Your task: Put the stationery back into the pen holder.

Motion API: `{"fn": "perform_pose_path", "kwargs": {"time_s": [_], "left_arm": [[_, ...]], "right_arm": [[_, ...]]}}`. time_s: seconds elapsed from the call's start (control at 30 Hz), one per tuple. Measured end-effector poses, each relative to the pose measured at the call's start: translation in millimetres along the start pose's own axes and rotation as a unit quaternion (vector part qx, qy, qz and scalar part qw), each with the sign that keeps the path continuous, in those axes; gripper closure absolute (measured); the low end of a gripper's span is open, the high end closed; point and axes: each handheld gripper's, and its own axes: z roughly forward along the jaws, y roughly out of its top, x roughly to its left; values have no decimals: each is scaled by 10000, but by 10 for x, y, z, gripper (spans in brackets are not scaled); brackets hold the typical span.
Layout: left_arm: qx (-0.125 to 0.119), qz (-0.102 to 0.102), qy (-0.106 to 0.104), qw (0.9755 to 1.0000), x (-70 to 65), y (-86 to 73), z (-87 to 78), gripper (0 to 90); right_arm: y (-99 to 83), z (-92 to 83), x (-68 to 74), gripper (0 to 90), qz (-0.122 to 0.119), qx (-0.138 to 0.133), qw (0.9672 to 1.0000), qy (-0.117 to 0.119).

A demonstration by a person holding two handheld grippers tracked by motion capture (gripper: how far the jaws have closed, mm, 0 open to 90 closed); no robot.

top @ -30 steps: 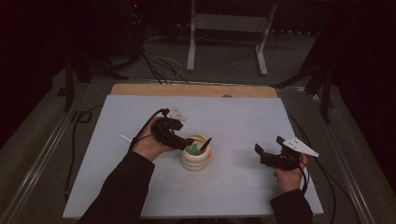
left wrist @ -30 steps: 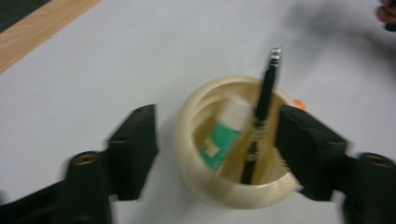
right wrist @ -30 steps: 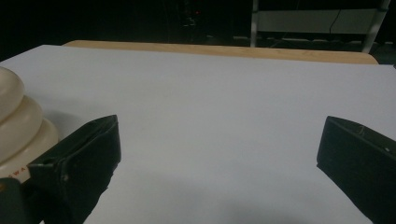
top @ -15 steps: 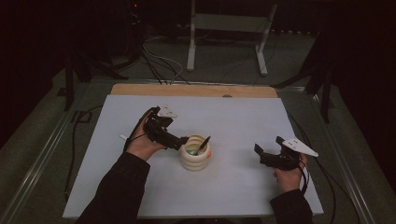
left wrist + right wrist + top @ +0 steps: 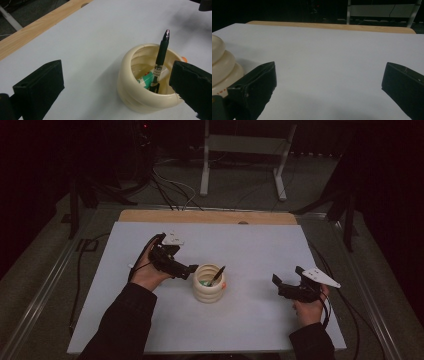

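Seen from the high view, at left: left gripper [image 5: 192, 269] held low over the white table [image 5: 260, 245], tips just beside the rim of a cream ribbed cup [image 5: 209, 283], jaws having just been opening and now spread wide with nothing between them. In the middle: cup standing upright on the table, a black pen [image 5: 217, 275] leaning out of it toward the right. At right, well apart from the cup: right gripper [image 5: 278, 284] in the person's other hand, resting near the table's right edge, jaws parted and empty. Closer detail from the left gripper view: both black jaws wide apart at the bottom corners, cup [image 5: 147, 82] partly between them and nearer the right-hand jaw, pen [image 5: 160, 60] tilted inside with its dark tip above the rim, a white label band on its barrel, a green-and-white object [image 5: 145, 80] lying at the bottom beside it, a small orange bit [image 5: 184, 59] at the far rim, too little visible to identify. From the right gripper view: jaws wide open over bare white surface, stacked ribs of the cup [image 5: 223, 67] bulging in at the left edge, wooden strip [image 5: 332, 25] along the far side of the table.
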Motion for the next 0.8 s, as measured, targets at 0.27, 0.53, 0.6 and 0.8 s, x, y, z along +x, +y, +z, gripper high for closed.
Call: {"fn": "perform_pose_path", "kwargs": {"time_s": [0.27,0.53,0.6,0.8], "left_arm": [[-41,20,0,10000,48,-29,-53,0],[31,-40,77,10000,118,-92,-77,0],[49,-47,114,9999,134,-108,-84,1],[145,-100,209,9996,179,-158,-110,0]], "right_arm": [[-1,1,-2,0,6,6,10000,-1],[0,-2,-4,0,8,1,10000,-6],[1,-3,-5,0,15,-2,10000,-6],[1,-4,-4,0,16,0,10000,-8]]}}
